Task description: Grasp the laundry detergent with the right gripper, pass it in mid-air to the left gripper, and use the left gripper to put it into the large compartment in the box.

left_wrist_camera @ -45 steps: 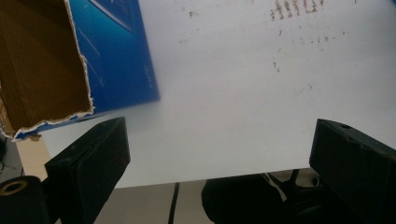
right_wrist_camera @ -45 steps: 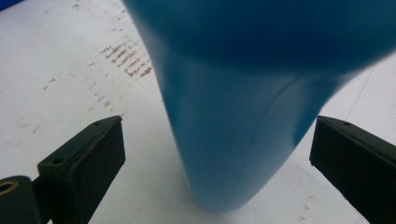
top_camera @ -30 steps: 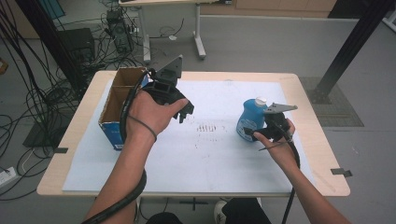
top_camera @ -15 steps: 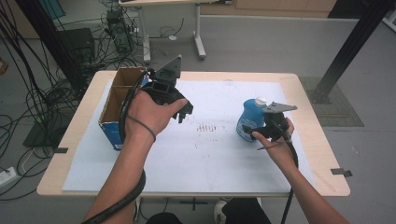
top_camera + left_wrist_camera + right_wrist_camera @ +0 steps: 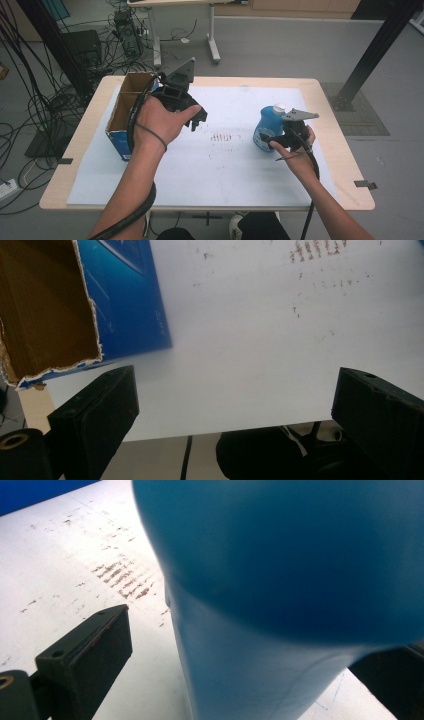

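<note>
In the high view, the blue bottle [image 5: 267, 129] stood upright on the white sheet [image 5: 225, 165] that covered the table [image 5: 320, 90], toward its right edge. The right gripper [image 5: 272, 140] was at the bottle's near right side, and the bottle's white cap [image 5: 279, 107] pointed up. The left gripper [image 5: 200, 117] hung above the sheet, just beside the open cardboard box [image 5: 125, 120] at the left edge.

In the left gripper view, the two black jaws stood wide apart with nothing between them; below them lay the white sheet and a torn corner of the box [image 5: 125, 305].

In the right gripper view, the blue bottle [image 5: 280, 580] sat between the jaws. The left jaw was apart from it; if the right jaw touched it, I could not tell.
</note>
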### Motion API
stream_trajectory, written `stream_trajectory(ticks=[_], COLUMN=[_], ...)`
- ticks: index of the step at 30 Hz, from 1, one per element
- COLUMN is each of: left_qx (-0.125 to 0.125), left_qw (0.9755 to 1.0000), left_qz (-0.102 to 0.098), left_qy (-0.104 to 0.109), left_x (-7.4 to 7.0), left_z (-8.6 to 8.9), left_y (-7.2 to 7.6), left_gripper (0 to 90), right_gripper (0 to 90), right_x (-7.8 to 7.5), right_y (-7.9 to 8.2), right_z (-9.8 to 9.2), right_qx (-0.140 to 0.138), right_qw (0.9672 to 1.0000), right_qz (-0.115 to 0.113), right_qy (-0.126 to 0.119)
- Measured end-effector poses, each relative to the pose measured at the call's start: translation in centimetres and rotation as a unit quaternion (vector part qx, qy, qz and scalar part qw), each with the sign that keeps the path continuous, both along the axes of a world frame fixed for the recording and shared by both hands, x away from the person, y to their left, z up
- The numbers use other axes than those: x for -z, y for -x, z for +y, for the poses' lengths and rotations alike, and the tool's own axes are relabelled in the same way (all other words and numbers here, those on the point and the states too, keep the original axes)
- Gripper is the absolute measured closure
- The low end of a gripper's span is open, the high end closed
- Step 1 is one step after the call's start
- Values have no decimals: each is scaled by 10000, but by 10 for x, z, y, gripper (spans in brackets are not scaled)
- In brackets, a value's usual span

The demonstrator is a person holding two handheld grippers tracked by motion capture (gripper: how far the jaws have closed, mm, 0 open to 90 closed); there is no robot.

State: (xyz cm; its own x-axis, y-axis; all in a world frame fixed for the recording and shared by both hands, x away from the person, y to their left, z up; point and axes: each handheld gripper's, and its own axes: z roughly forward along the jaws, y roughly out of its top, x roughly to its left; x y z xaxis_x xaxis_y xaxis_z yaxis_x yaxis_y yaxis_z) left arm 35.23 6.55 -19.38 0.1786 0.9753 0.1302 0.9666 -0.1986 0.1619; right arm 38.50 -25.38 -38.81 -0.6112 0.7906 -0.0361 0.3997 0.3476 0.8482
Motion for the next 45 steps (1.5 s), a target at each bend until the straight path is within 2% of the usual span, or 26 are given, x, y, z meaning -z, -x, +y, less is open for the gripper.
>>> stream_trajectory(ticks=[45], left_qx=[-18], left_qw=[10000], left_qz=[13], left_qy=[-22], left_x=[0], left_z=[-1], left_y=[-2], left_gripper=[54], right_gripper=[23], right_x=[0], right_y=[-1], right_z=[2], right_qx=[-92], right_qw=[9999], right_qz=[-46], right_qy=[-13])
